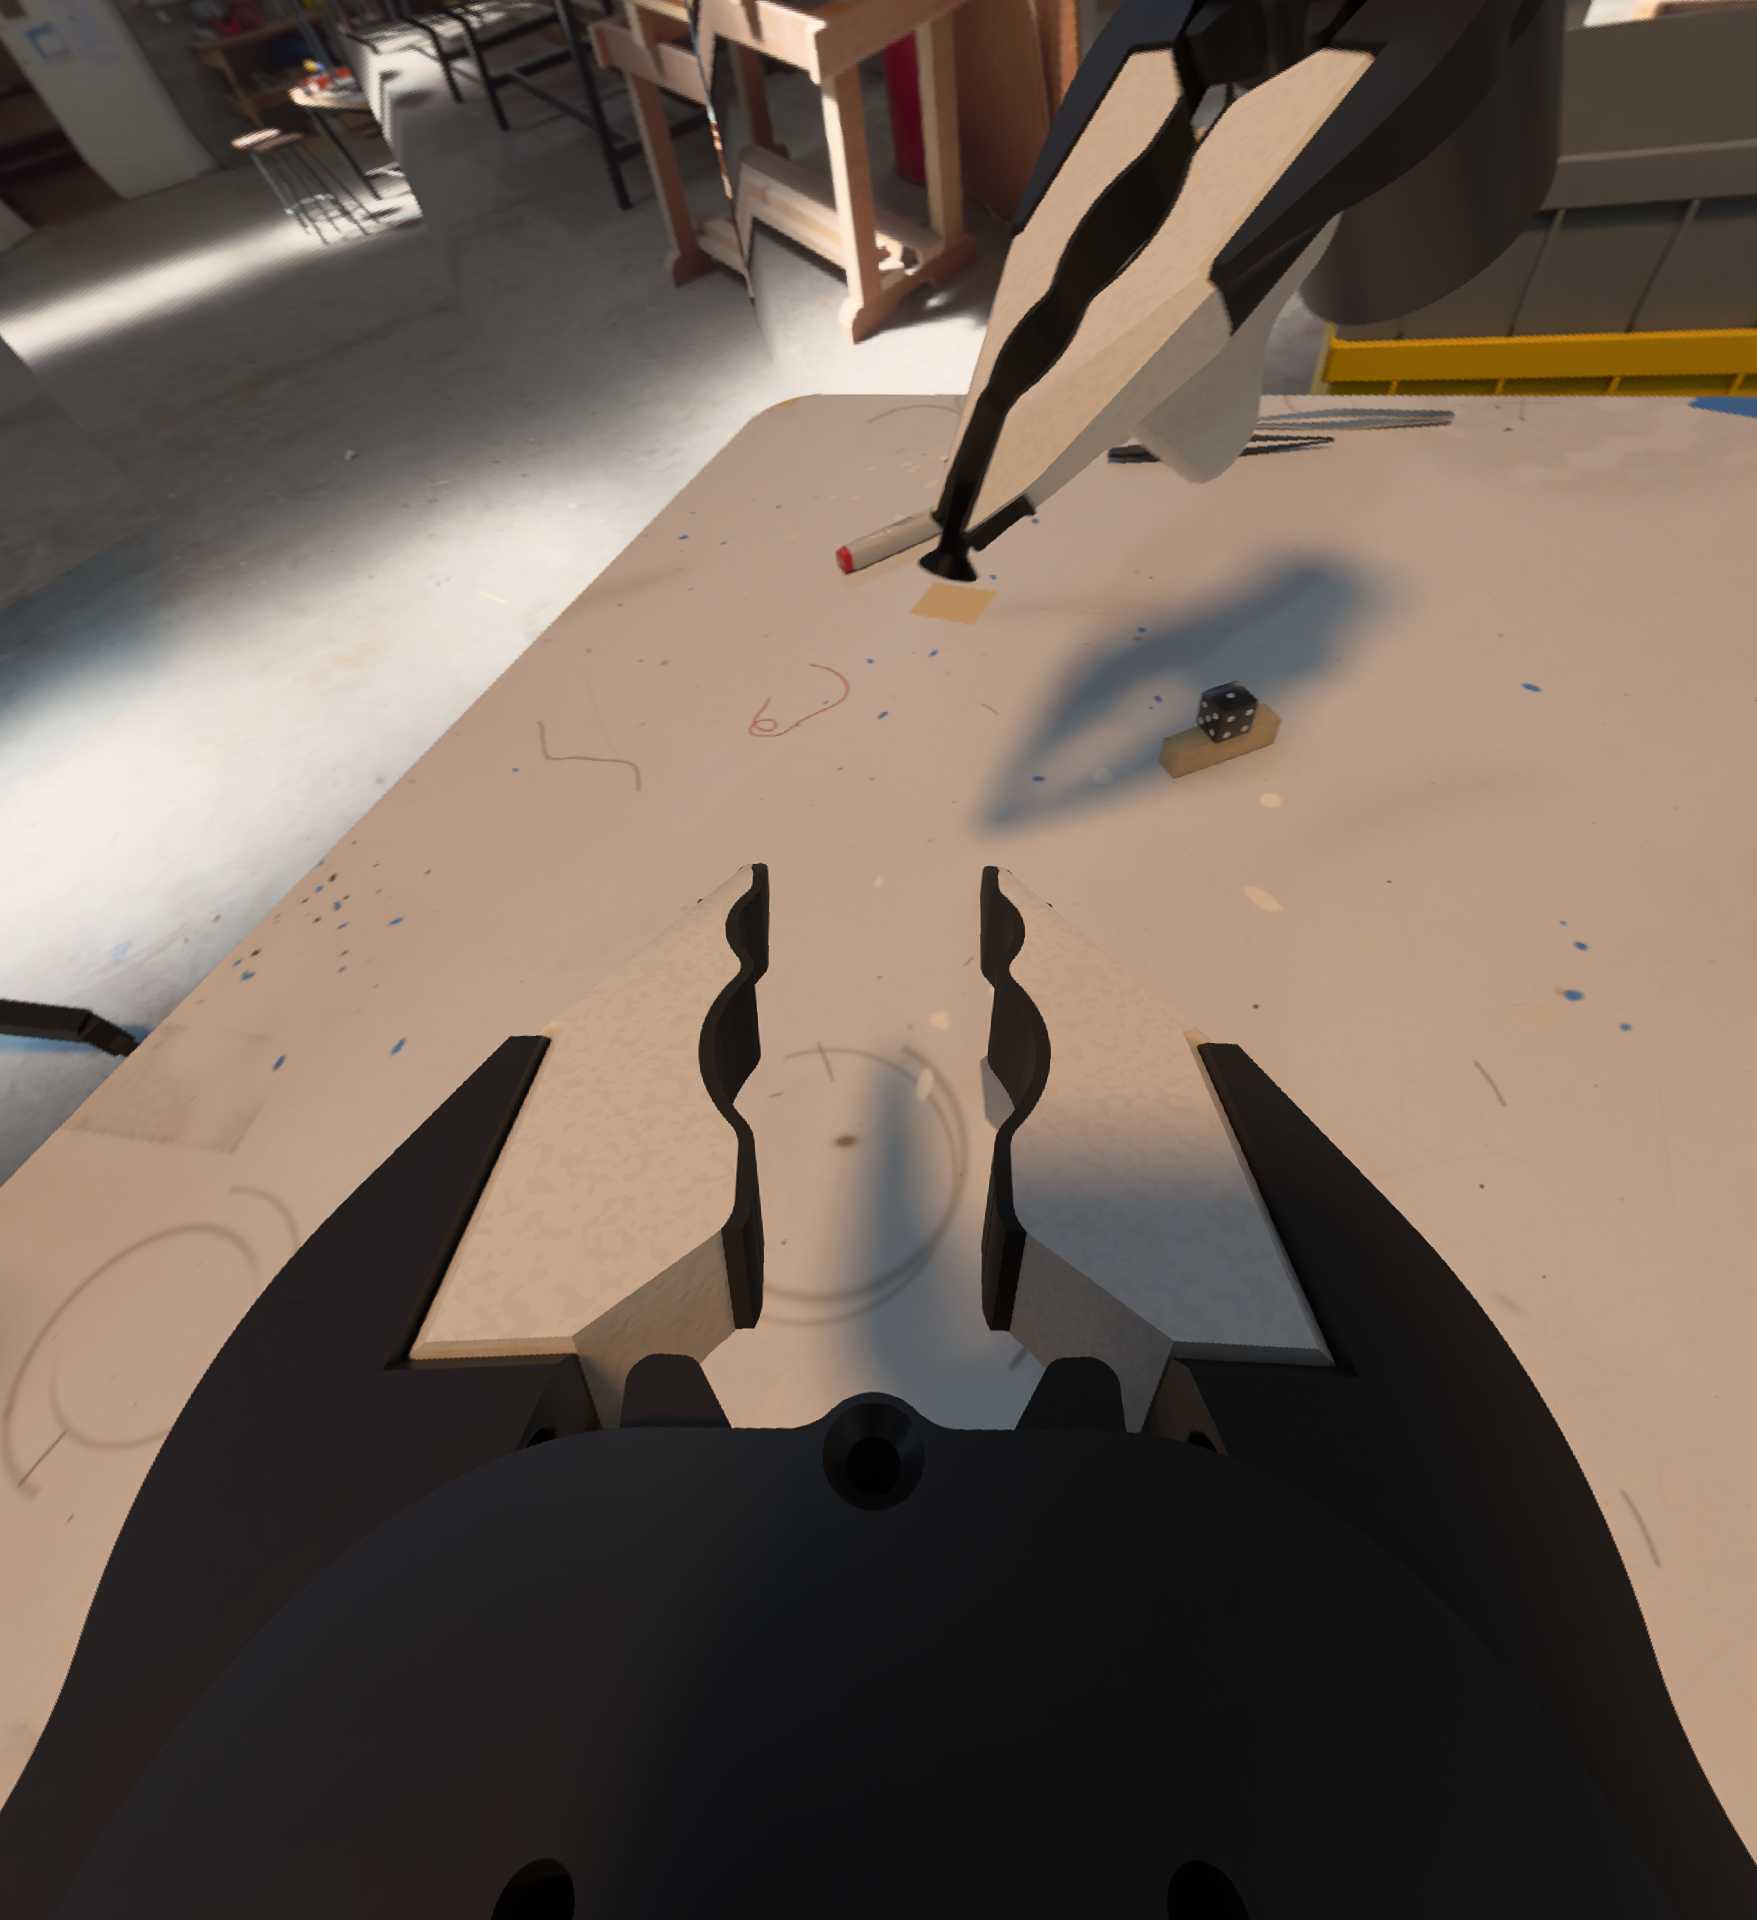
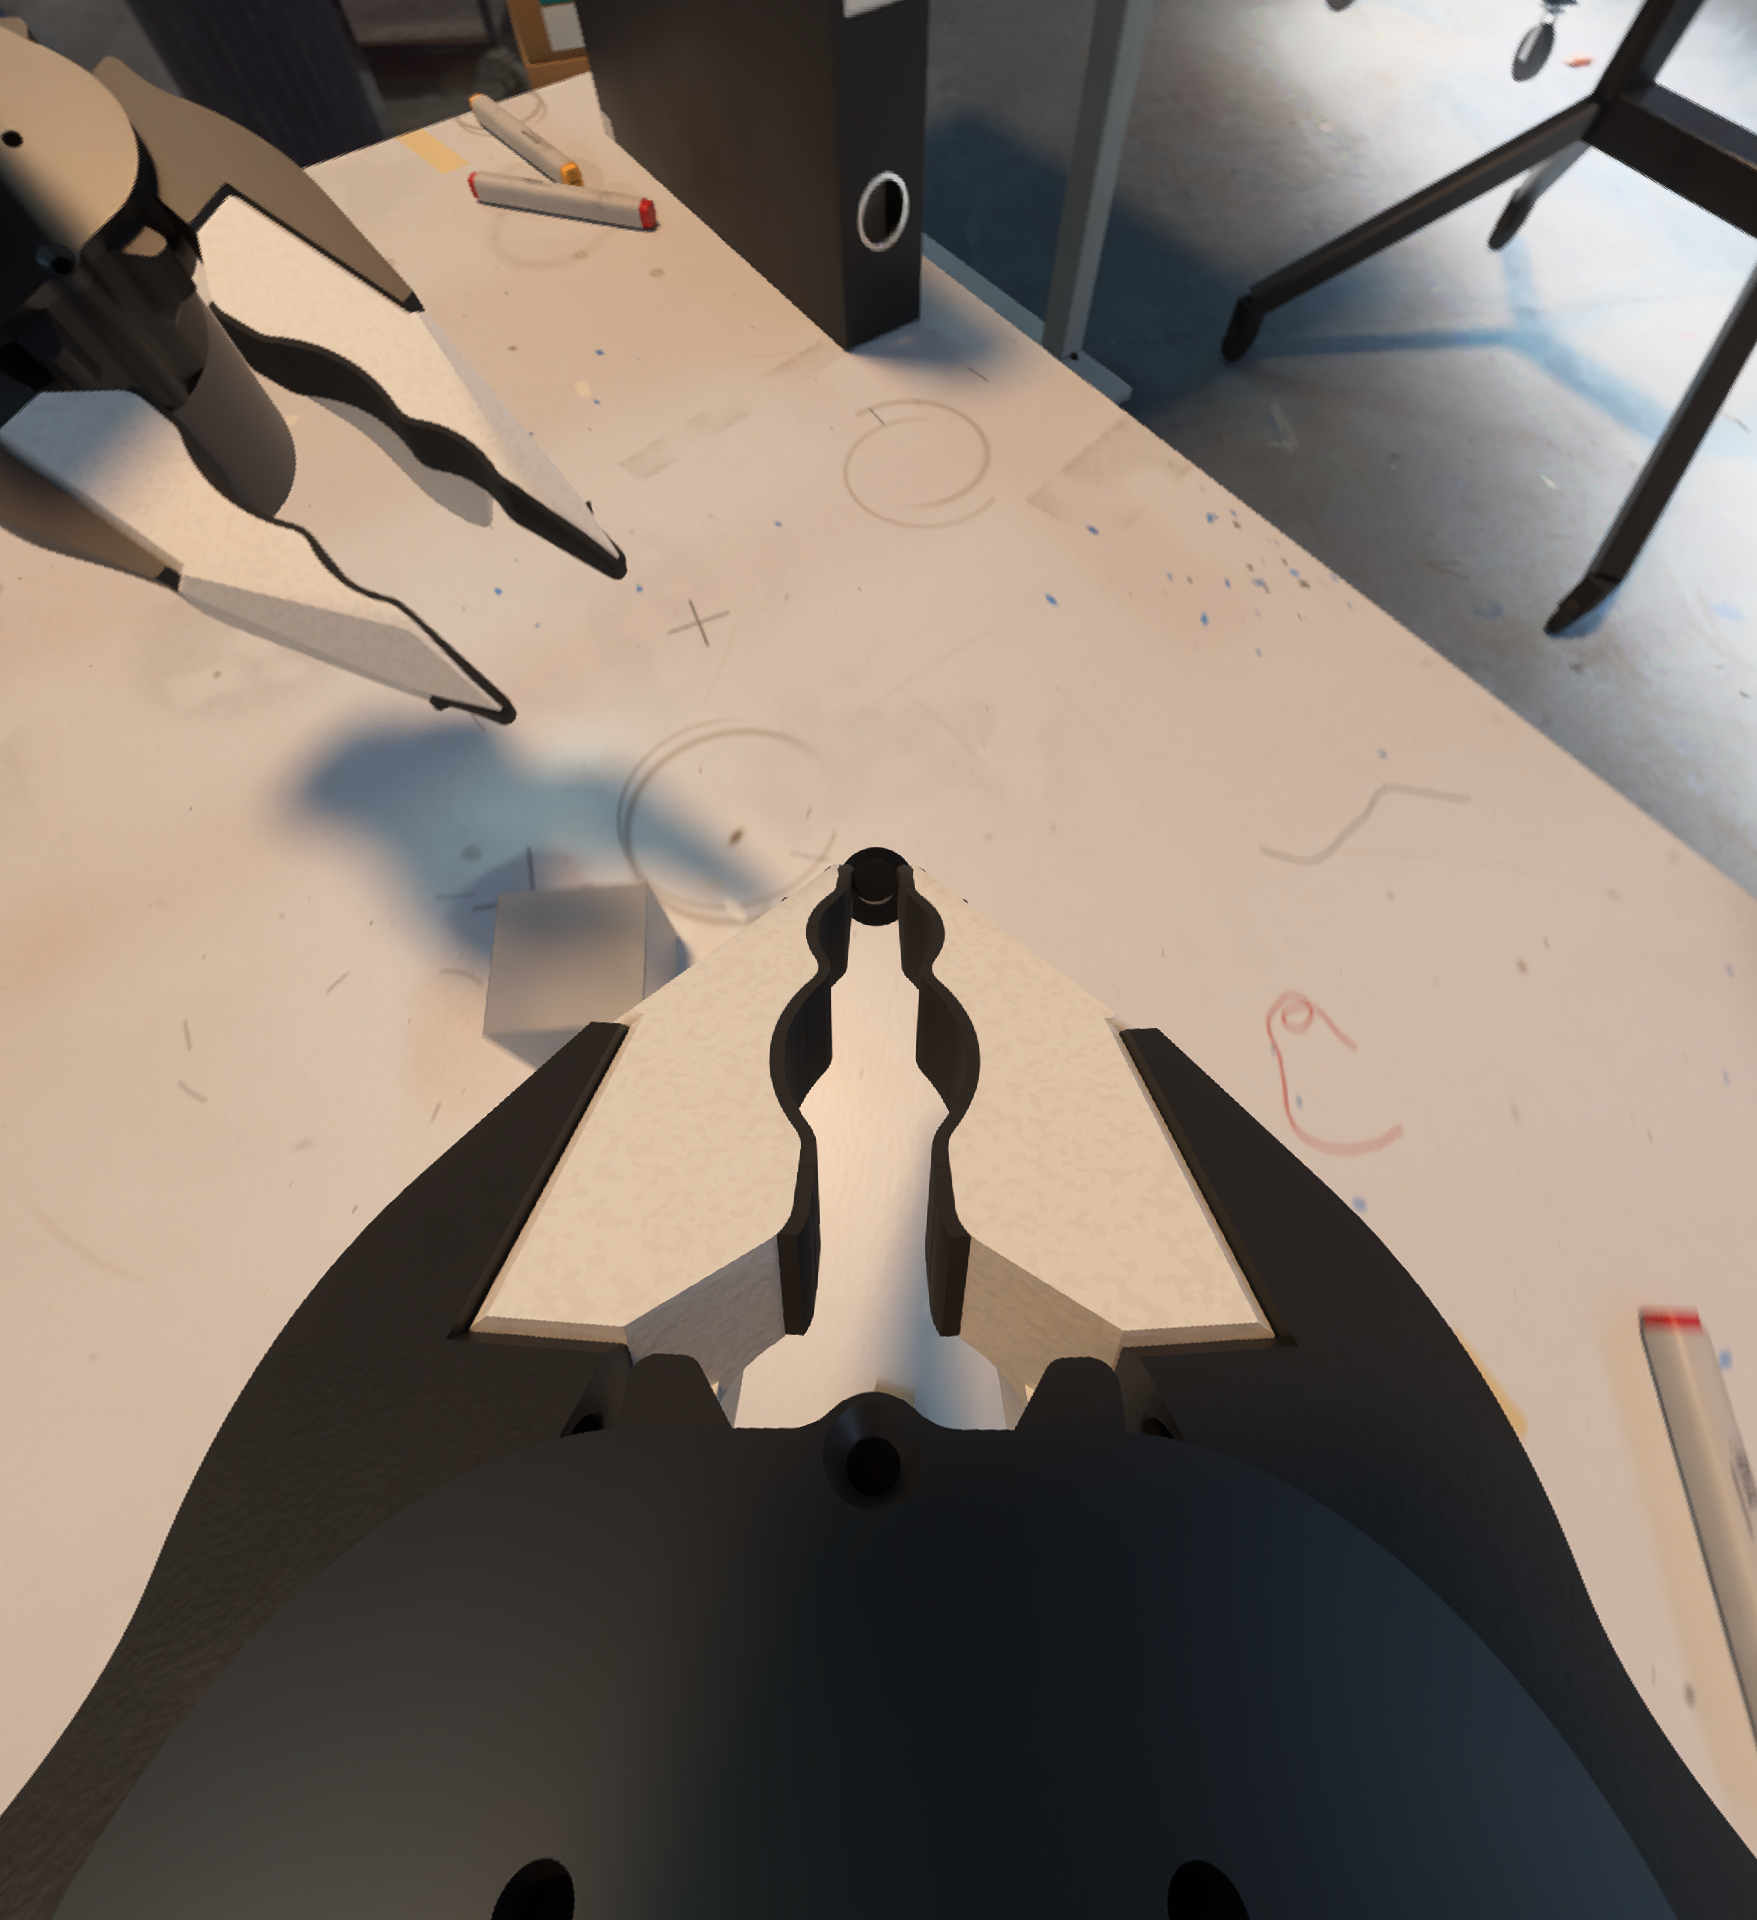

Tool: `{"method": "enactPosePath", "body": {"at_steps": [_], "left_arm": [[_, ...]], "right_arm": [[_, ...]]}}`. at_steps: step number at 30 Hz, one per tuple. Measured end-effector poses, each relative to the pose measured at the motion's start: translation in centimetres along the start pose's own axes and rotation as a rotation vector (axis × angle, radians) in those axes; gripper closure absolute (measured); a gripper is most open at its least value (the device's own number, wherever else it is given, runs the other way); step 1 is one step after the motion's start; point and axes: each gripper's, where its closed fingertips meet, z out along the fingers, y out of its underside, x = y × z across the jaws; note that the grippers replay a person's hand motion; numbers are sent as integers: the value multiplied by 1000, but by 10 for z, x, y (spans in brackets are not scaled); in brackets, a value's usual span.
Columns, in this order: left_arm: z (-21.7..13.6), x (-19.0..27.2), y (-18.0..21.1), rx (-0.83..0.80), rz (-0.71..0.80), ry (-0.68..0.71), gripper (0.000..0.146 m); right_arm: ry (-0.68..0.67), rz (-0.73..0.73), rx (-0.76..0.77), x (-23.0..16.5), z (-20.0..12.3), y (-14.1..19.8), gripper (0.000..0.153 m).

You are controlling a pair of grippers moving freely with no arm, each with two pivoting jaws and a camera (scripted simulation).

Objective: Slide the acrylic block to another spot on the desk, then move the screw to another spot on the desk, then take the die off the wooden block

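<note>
Left wrist view, from left to right: the left gripper (image 1: 874, 883) hovers over the desk (image 1: 1476, 1091) with its fingers spread apart and nothing between them. Farther off, a red-capped marker (image 1: 879, 545) lies on the desk, its far end behind the right gripper (image 1: 957, 540), which descends from above with its fingertips pinched on the black screw (image 1: 949, 564); the screw's flared head is at or just above the desk surface, beside a tan patch (image 1: 954, 603). To the right, well apart, the black die (image 1: 1225, 713) rests on the wooden block (image 1: 1220, 746).

Right wrist view, from left to right: the left gripper (image 2: 567, 644) appears at upper left, fingers released. The acrylic block (image 2: 567, 961), translucent and grey, lies flat on the desk just left of the right gripper (image 2: 874, 883), whose fingers are clenched on the screw (image 2: 874, 881) at their tips. A marker (image 2: 1747, 1558) lies blurred at the right edge.
</note>
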Motion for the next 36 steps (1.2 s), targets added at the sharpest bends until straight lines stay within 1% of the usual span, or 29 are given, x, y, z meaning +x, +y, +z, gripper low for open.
{"method": "enactPosePath", "body": {"at_steps": [3,7,11,13,19,22,27,30,31,32,33,34,36], "left_arm": [[10,12,0,-21,7,37,105],[22,39,10,-80,-4,129,104],[30,64,18,-131,28,175,102],[32,74,23,-154,27,197,102],[30,102,36,-220,10,246,100],[36,120,42,-258,9,259,98],[53,147,48,-317,43,284,96],[67,159,50,-334,59,294,95],[72,161,52,-345,62,290,94],[76,164,54,-353,63,289,94],[80,167,56,-361,62,288,94],[84,169,58,-374,58,288,93],[89,172,62,-388,50,284,92]], "right_arm": [[38,45,-6,2,-25,22,145],[84,106,-23,3,-54,54,145],[135,147,-62,4,-73,89,145],[137,168,-85,1,-79,106,145],[179,190,-230,-6,-85,165,145],[176,188,-274,-12,-82,186,145],[165,180,-304,-20,-75,204,145],[199,177,-325,-18,-73,210,145],[203,178,-321,-18,-72,210,142],[205,178,-318,-18,-72,210,123],[204,174,-323,-18,-72,211,113],[205,166,-326,-18,-72,211,109],[201,164,-309,-19,-73,206,105]]}}
